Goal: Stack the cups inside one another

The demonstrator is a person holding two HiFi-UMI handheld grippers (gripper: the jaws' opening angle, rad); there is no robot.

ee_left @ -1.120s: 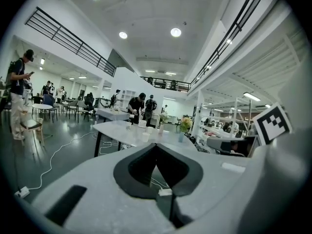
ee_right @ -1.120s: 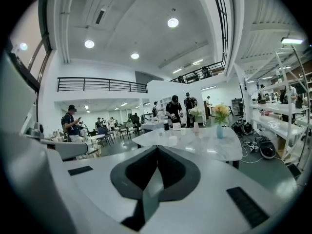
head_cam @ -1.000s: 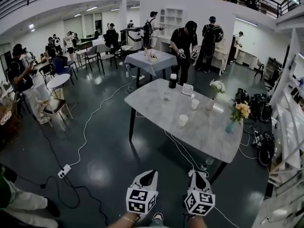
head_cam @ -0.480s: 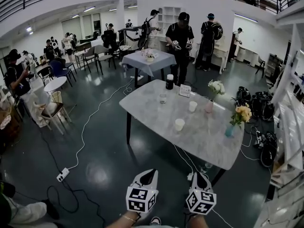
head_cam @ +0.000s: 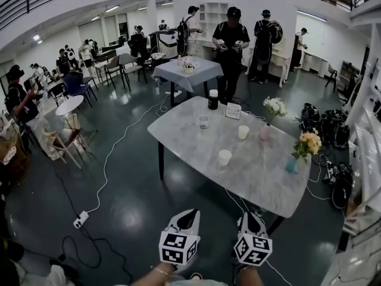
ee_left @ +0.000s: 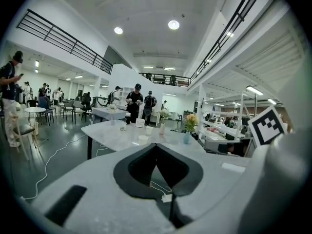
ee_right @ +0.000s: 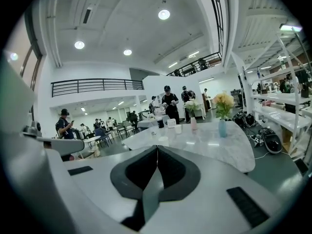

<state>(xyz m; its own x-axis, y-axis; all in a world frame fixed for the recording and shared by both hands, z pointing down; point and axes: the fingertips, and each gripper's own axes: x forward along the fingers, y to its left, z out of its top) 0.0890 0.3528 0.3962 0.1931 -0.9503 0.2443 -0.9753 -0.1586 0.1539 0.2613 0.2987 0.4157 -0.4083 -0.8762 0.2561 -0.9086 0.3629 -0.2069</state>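
Observation:
Two white paper cups stand apart on the marble table (head_cam: 196, 142), one near the middle (head_cam: 224, 157) and one further back (head_cam: 243, 132). A small clear cup (head_cam: 203, 122) stands at the far left part. My left gripper (head_cam: 190, 215) and right gripper (head_cam: 250, 217) hang side by side over the dark floor, short of the table's near edge, both shut and empty. In the left gripper view the nearer white cup (ee_left: 143, 139) shows just above the closed tips (ee_left: 156, 144). The right gripper view shows a white cup (ee_right: 178, 128) beyond its closed tips (ee_right: 157, 146).
On the table also stand a black canister (head_cam: 213, 99), a small sign (head_cam: 233, 111), a pink vase with white flowers (head_cam: 265, 131) and a blue vase with yellow flowers (head_cam: 292, 164). Cables (head_cam: 113, 154) run over the floor. People stand beyond the table; shelves (head_cam: 363, 159) line the right.
The table has come nearer and larger in the head view. Both grippers keep their places at the bottom of the picture, still shut.

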